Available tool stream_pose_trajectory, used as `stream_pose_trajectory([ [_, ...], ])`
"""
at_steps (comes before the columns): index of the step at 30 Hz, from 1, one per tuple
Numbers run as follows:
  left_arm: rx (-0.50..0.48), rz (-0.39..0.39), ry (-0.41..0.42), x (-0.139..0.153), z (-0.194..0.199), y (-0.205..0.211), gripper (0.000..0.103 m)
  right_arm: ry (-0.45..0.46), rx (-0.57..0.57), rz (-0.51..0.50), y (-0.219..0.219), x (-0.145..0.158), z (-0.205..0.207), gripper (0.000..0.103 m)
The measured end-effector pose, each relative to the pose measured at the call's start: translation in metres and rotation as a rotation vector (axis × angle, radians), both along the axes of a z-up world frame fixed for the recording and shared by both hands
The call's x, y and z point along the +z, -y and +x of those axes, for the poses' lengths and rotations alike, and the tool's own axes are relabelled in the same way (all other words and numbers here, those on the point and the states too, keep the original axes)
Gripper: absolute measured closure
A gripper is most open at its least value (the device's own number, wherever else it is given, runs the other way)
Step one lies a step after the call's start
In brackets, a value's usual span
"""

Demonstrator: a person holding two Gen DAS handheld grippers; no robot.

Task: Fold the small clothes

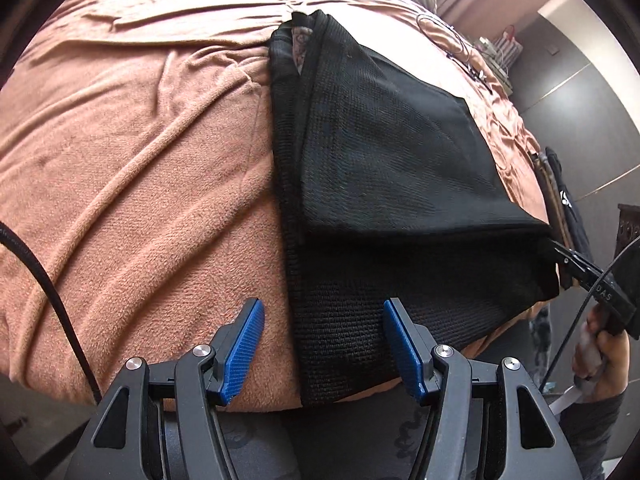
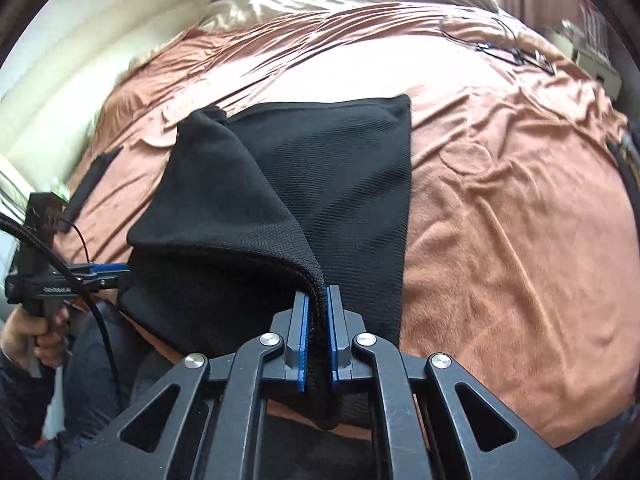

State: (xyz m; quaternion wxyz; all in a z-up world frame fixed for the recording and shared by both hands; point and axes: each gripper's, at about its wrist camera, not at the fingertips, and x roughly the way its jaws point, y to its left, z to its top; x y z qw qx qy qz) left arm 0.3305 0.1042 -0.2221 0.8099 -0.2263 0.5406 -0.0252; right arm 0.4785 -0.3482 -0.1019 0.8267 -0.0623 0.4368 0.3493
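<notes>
Lying across the near edge of a bed covered by a rust-brown fleece blanket (image 1: 140, 168), the black knit garment (image 1: 384, 168) sat partly folded, one flap raised and turned over the rest; the right gripper (image 2: 318, 344) had its blue pads clamped tight on the garment's ribbed hem, the cloth bunched between them and hanging below; the left gripper (image 1: 324, 344) stood with its fingers (image 1: 244, 348) spread wide and nothing pinched, one over the blanket, the other over the garment's near-left edge, whether touching the cloth I could not tell; from the left wrist view the right gripper showed at the garment's far right corner, a hand (image 1: 600, 356) on its grip; white lettering on that tool read "DAS", the rest cut off; on the left tool, seen from the right, a label began "GenRobot"; the garment was a coarse, textured knit with a stitched border; the blanket was soft, napped and creased; thin dark cables (image 2: 500, 44) lay further back on the bed.
</notes>
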Motion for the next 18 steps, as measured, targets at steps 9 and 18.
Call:
stream_pose_trajectory([
  [9, -0.013, 0.027, -0.009, -0.005, 0.007, 0.008, 0.042, -0.069, -0.053, 0.035, 0.029, -0.028, 0.014, 0.099],
  [18, 0.032, -0.031, 0.034, -0.001, 0.000, -0.012, 0.046, 0.092, -0.043, -0.090, 0.004, 0.003, -0.013, 0.036],
])
